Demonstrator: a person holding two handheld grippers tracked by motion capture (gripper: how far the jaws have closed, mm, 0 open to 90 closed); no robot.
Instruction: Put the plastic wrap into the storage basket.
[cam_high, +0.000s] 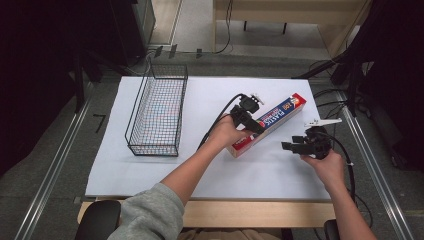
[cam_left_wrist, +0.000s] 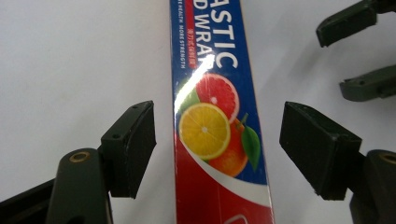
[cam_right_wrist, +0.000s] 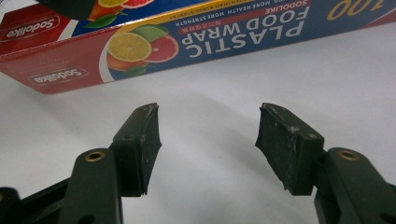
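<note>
On the white sheet (cam_high: 150, 170) covering the table, toward its right edge, your plastic wrap box (cam_high: 280, 117) lies flat and slantwise, one end pointing at the far right corner; the wire basket (cam_high: 157, 112) stands well apart near the left edge. The box looks like a long, light, stiff carton with glossy sides that may slip, so take it across its narrow width, near the middle. Your left gripper (cam_left_wrist: 217, 140) sits over the box's near end, jaws wide apart, straddling it without touching. Your right gripper (cam_right_wrist: 208, 140) is just beside the box, jaws spread, holding nothing.
</note>
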